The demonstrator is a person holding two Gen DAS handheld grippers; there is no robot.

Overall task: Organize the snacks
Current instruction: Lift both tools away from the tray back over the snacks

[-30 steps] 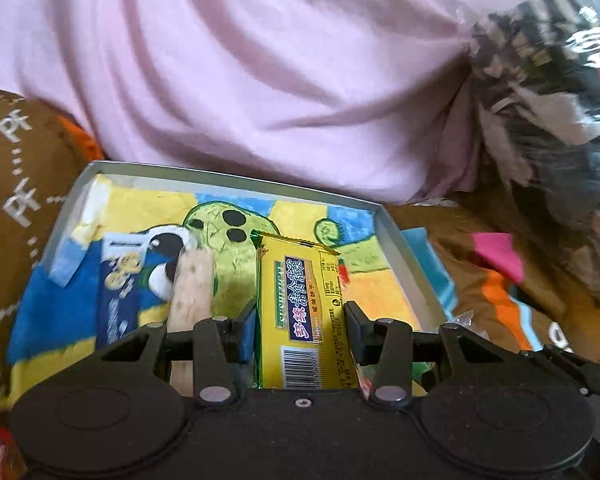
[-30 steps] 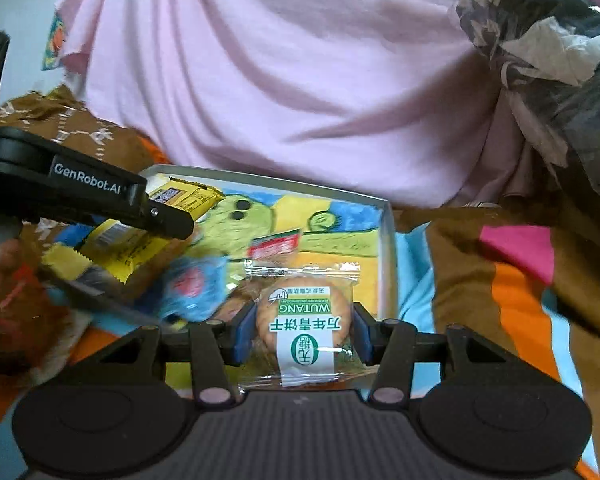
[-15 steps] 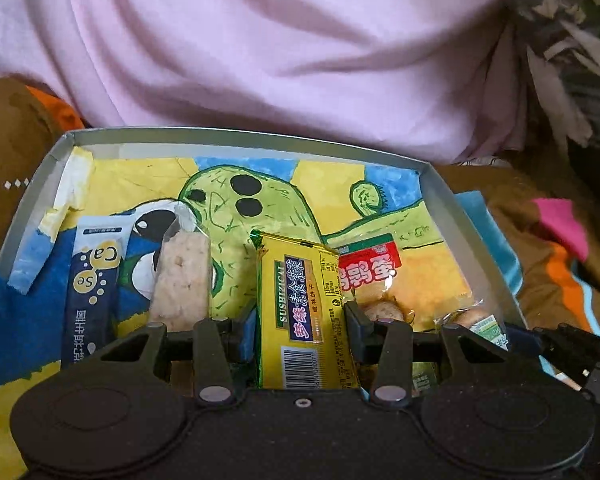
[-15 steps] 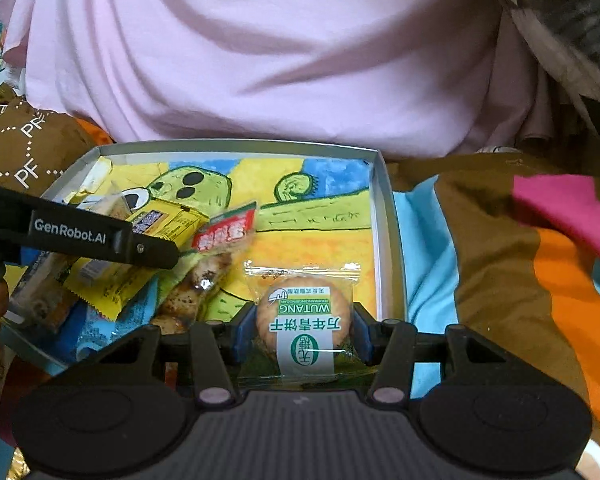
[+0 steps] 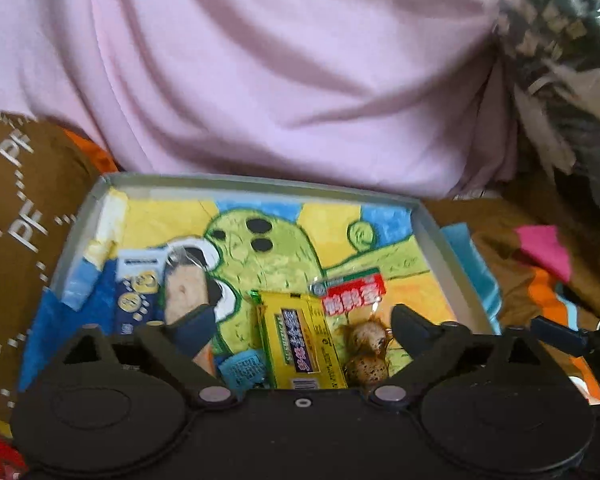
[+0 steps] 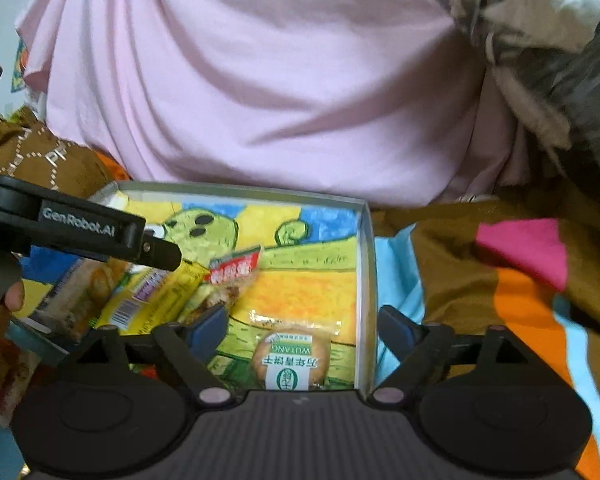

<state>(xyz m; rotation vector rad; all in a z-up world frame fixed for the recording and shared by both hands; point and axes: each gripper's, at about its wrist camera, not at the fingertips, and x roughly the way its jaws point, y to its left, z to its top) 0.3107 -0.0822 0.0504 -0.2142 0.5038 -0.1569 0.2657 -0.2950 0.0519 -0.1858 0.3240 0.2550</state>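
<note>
at the bottom of the left wrist view the left gripper [image 5: 300, 320] stands wide; its jaws have just been opening, and the yellow bar [image 5: 300, 340] lies loose between them, touched by neither finger, its long axis running up the frame along the line the gripper points. just right of the bar, low in the frame, sit two speckled eggs [image 5: 366, 354] under a red label [image 5: 354, 294], and to its left a pale cracker pack [image 5: 184, 292] and a blue sachet [image 5: 138, 292], all on the painted floor of the tray [image 5: 236, 182]. at the bottom of the right wrist view the right gripper [image 6: 300, 324] is also wide, its jaws have just been opening too, and the round biscuit [image 6: 290, 362] rests flat between the fingers, just inside the right wall of the tray [image 6: 366, 264]; the right finger is outside that wall. both snacks look set down in the tray, so i judge the placing step is done here. for the next snack each gripper must first draw back toward the bottom of the frame, straight along the axis of the bar, so that it does not drag the packs. further up, behind the tray, there is a pink cloth [image 5: 280, 72] and a brown patterned blanket [image 5: 24, 184].
</note>
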